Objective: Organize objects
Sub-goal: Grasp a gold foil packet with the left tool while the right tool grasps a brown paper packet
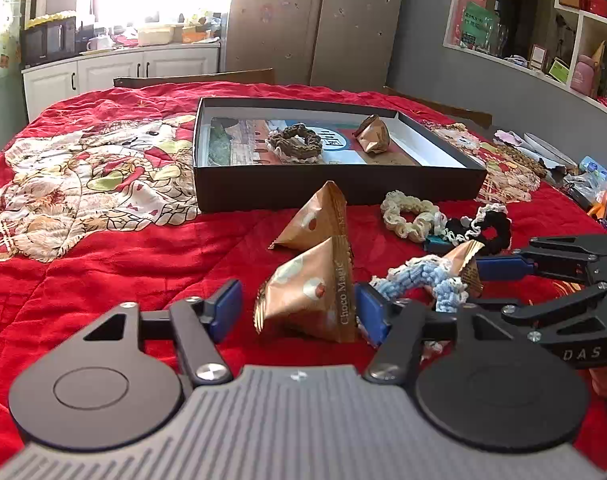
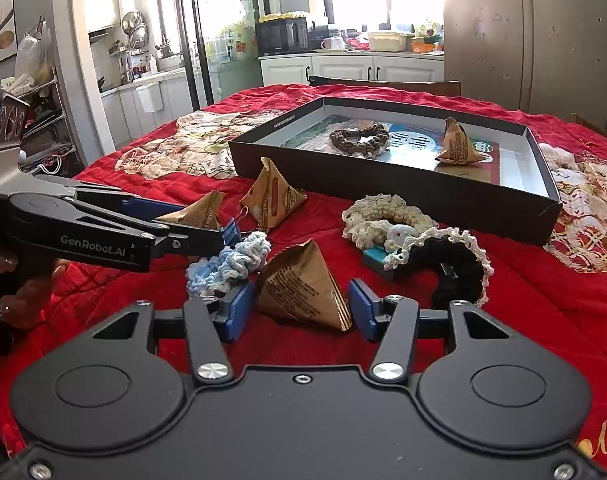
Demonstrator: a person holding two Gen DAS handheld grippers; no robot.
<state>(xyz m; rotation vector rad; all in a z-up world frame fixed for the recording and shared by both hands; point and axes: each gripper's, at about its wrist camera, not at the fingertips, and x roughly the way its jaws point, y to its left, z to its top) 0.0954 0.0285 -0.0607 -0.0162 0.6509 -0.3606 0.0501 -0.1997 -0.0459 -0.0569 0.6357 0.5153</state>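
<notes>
Centrally, a tan pyramid packet [image 1: 309,292], printed "Choco Magic" with white dots, is framed by the left gripper [image 1: 297,310]; its right pad touches the packet, while a gap is left at the left pad, so it is not yet clamped. A second, matching packet [image 1: 315,216] stands just beyond at 12 o'clock. A third, text-printed packet [image 2: 303,290] sits between the right gripper's [image 2: 301,308] parted pads, gaps seen on both sides. A blue scrunchie [image 2: 227,266] lies at its 10 o'clock. A black box [image 1: 343,190] on the red quilt [image 1: 103,280] holds a brown scrunchie [image 1: 295,142] and another packet [image 1: 373,134].
</notes>
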